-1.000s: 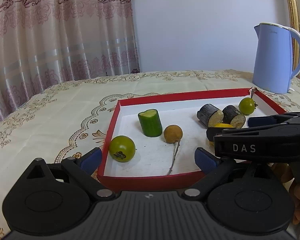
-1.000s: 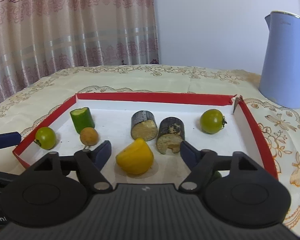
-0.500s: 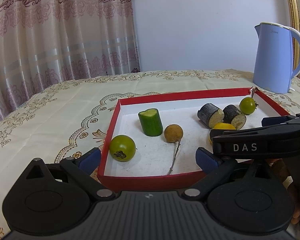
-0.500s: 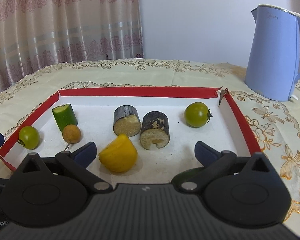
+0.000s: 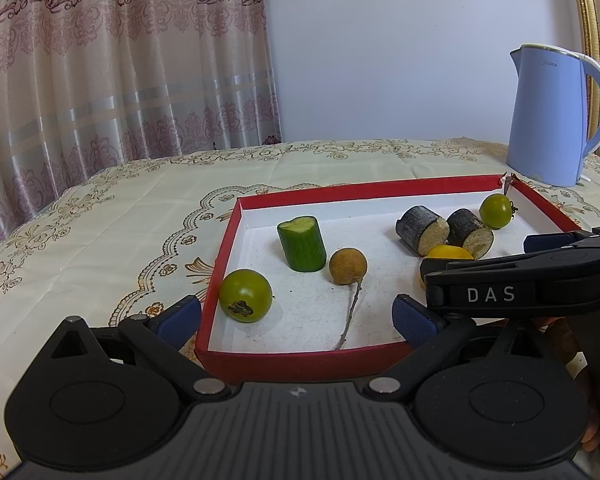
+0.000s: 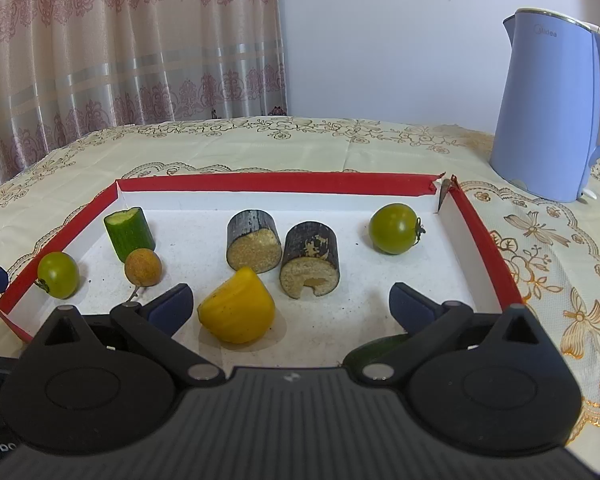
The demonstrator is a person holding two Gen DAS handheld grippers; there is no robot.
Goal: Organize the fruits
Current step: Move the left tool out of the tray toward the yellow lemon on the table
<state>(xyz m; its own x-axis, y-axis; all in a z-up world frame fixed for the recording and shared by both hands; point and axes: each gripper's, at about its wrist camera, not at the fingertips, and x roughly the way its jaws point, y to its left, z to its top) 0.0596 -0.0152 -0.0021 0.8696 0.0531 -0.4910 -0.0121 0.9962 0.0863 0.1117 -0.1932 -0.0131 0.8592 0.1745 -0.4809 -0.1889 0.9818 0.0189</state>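
Observation:
A red-rimmed white tray [image 6: 276, 183] [image 5: 300, 362] holds a cucumber piece [image 6: 129, 233] [image 5: 302, 243], a brown longan with a stem [image 6: 143, 267] [image 5: 348, 266], two green tomatoes [image 6: 58, 274] [image 6: 394, 228], two dark sugarcane chunks [image 6: 254, 240] [image 6: 310, 259] and a yellow piece [image 6: 237, 311]. A dark green thing [image 6: 374, 349] peeks out under my right gripper. My left gripper [image 5: 298, 314] is open at the tray's near left corner, by the near tomato [image 5: 245, 295]. My right gripper [image 6: 290, 306] is open and empty over the tray's near edge, beside the yellow piece.
A light blue electric kettle [image 6: 556, 106] [image 5: 552, 116] stands on the embroidered tablecloth beyond the tray's right far corner. Curtains hang behind the table on the left. The right gripper's black body [image 5: 520, 288] crosses the right side of the left wrist view.
My right gripper opened wider and pulled back and right from the yellow piece. My left gripper stayed nearly still.

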